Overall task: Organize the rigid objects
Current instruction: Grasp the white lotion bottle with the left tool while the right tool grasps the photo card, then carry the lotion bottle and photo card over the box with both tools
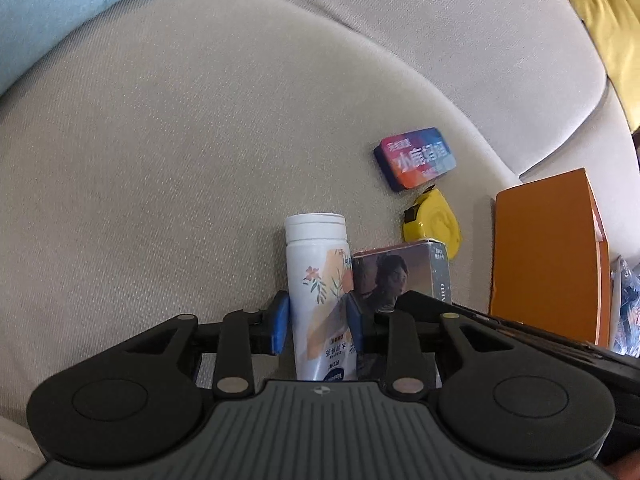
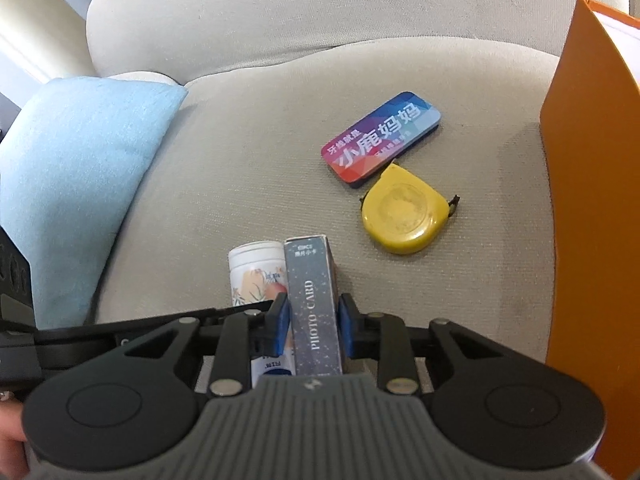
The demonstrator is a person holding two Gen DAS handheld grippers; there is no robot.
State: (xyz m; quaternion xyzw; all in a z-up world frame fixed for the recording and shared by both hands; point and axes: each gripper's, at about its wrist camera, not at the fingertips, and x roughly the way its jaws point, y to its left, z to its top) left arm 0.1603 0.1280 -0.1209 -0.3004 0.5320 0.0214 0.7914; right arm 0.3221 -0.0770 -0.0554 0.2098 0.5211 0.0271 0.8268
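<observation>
The left gripper [image 1: 319, 322] clasps the white bottle [image 1: 320, 292] between its blue pads; the right gripper [image 2: 313, 322] pinches the photo card box [image 2: 314, 300] beside it. Beyond, on the sofa cushion [image 2: 248, 184], lie the orange box [image 2: 592, 184], floss tin [image 2: 382, 140] and yellow tape measure [image 2: 404, 216].

The sofa cushion [image 2: 248, 184] was a coarse, matt woven cloth, and the blue pillow [image 2: 80, 168] looked softer and faintly napped. The white bottle [image 1: 318, 292] appeared to be smooth plastic with a slight sheen, the photo card box [image 2: 314, 304] seemingly matt printed card, while the yellow tape measure [image 2: 404, 216] looked like scuffed, dull plastic.
</observation>
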